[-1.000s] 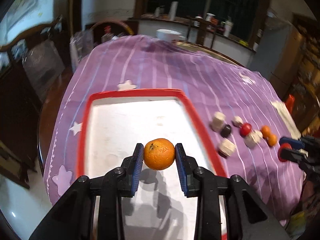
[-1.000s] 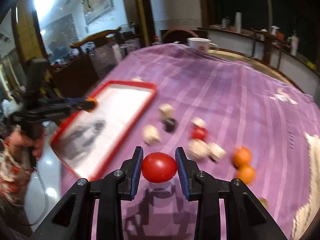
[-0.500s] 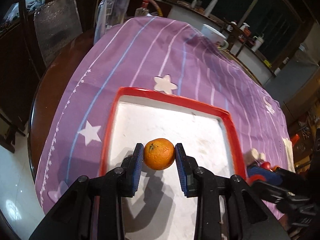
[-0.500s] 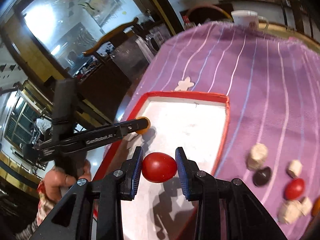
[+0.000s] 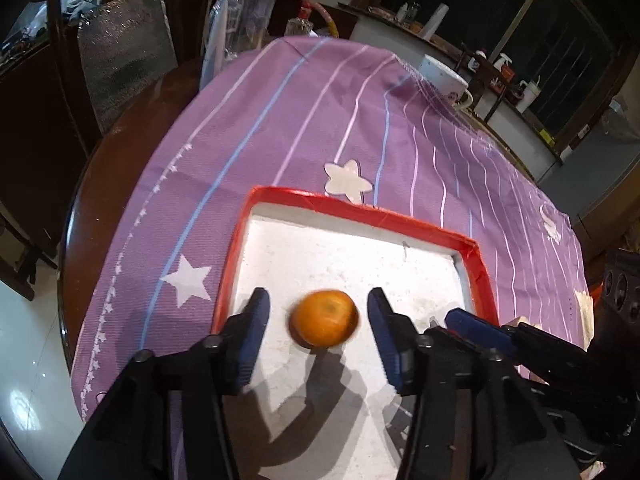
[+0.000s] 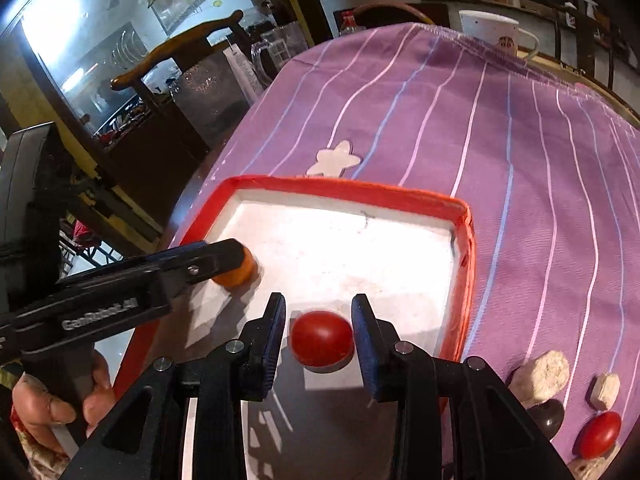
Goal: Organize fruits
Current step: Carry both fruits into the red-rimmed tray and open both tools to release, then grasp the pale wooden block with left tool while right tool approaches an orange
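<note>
A red-rimmed white tray [image 5: 360,210] [image 6: 344,190] lies on the purple striped cloth. My left gripper [image 5: 318,320] is open over the tray, with a blurred orange mandarin [image 5: 324,323] loose between its spread fingers. My right gripper [image 6: 319,340] is open too, a red tomato [image 6: 322,338] free between its fingers just above the tray floor. In the right wrist view the left gripper's finger [image 6: 200,260] partly hides the mandarin [image 6: 236,274].
On the cloth right of the tray lie pale chunks [image 6: 540,372], a dark fruit [image 6: 548,416] and another red tomato [image 6: 598,434]. A white mug [image 6: 490,32] stands at the table's far edge. A chair [image 5: 120,68] stands beyond the left side.
Both grippers moved over the tray and opened. The mandarin and the tomato, held tight before, now sit loose between the spread fingers.
</note>
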Tool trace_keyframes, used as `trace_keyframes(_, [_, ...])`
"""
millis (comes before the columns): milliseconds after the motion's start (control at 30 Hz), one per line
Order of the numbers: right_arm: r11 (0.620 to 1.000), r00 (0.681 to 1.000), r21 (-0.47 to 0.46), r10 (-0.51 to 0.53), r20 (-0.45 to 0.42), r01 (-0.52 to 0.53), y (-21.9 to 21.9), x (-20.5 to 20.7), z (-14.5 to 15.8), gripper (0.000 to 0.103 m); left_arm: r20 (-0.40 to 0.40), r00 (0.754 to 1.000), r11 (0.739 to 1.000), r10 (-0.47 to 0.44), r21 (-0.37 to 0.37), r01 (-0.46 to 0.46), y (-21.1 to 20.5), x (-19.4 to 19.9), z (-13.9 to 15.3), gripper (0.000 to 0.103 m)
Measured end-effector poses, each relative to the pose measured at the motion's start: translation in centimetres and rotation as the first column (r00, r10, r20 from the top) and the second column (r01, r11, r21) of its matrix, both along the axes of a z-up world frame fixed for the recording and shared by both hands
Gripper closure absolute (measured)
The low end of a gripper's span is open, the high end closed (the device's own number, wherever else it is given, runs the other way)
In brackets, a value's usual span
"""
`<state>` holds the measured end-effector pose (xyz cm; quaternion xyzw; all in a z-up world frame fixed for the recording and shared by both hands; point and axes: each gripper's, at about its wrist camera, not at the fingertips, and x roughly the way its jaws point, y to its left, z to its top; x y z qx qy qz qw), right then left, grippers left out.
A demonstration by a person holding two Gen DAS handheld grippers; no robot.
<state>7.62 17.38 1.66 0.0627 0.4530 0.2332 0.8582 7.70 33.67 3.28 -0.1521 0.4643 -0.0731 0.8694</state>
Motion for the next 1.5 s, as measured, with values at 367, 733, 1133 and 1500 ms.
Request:
trace_keyframes(367, [0.997, 0.989, 0.047, -0.070, 0.129, 0.065, -5.7, -4.5, 4.3, 0.050, 0.113, 0.993, 0.998, 0.042, 0.046, -0.047, -1.1, -5.2, 4.5, 0.035])
trace_keyframes(733, [0.915, 0.902, 0.107, -0.402, 0.158, 0.389, -23.6, -15.9, 4.4, 0.042, 0.149, 0.969, 0.980, -0.197, 0.029, 0.195, -12.1, -10.1, 5.6, 0.031])
trace_keyframes(1133, [0.854, 0.855, 0.121, -0.515, 0.054, 0.507, -32.4, -19.9, -0.3, 0.042, 0.031, 0.945, 0.938, -0.326, 0.134, 0.319, -22.4, -9.4, 1.9, 0.031])
trace_keyframes(1500, [0.898, 0.901, 0.119, -0.431, 0.046, 0.424, -31.2, -19.1, -1.2, 0.042, -0.042, 0.941, 0.908, -0.336, 0.250, 0.336, -24.3, -7.1, -1.0, 0.031])
